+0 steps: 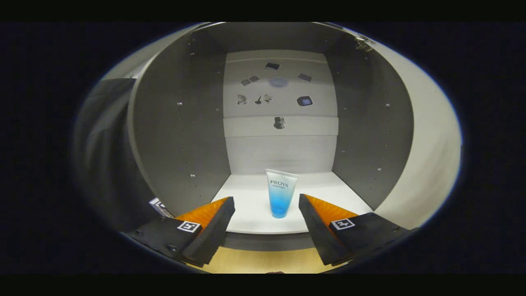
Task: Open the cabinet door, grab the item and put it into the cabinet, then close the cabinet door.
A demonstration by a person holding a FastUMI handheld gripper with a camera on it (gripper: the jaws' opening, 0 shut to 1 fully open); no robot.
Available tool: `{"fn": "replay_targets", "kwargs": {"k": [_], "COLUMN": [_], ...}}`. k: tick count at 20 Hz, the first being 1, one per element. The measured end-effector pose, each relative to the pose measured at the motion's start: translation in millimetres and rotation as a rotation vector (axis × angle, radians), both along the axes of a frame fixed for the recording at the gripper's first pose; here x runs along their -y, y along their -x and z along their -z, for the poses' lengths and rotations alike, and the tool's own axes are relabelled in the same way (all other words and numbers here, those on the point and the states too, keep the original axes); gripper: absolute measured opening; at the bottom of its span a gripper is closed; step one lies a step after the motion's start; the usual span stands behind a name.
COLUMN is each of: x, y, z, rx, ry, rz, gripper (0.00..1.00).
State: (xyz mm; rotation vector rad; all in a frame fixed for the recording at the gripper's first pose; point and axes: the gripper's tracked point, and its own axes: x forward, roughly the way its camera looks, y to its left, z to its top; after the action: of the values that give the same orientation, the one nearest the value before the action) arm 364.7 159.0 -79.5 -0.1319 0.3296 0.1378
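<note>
A blue and white tube (280,192) stands upright on its cap on the white floor (324,187) of the open cabinet, near the front lip. My gripper (267,205) is open, its two fingers spread to either side of the tube without touching it. The fingertips sit about level with the cabinet's front edge, and the tube stands just ahead of the gap between them. The cabinet's grey side walls (176,135) and white back panel (280,148) frame the tube. The white cabinet door (431,139) is swung open on the right.
The back panel carries several small dark marks (279,122) in its upper half. A wooden surface (263,259) lies below the cabinet's front edge, under the fingers. A dark wall (102,156) stands left of the cabinet.
</note>
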Motion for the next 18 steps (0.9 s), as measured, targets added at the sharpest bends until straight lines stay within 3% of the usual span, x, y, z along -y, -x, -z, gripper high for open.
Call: {"fn": "replay_targets", "kwargs": {"k": [8, 18], "x": [21.9, 102.5], "y": [126.6, 287.6], "z": [-54.4, -93.7], "rx": [0.161, 0.286], "ry": [0.014, -0.026], "rz": [0.008, 0.089], "gripper": [0.99, 0.98]}}
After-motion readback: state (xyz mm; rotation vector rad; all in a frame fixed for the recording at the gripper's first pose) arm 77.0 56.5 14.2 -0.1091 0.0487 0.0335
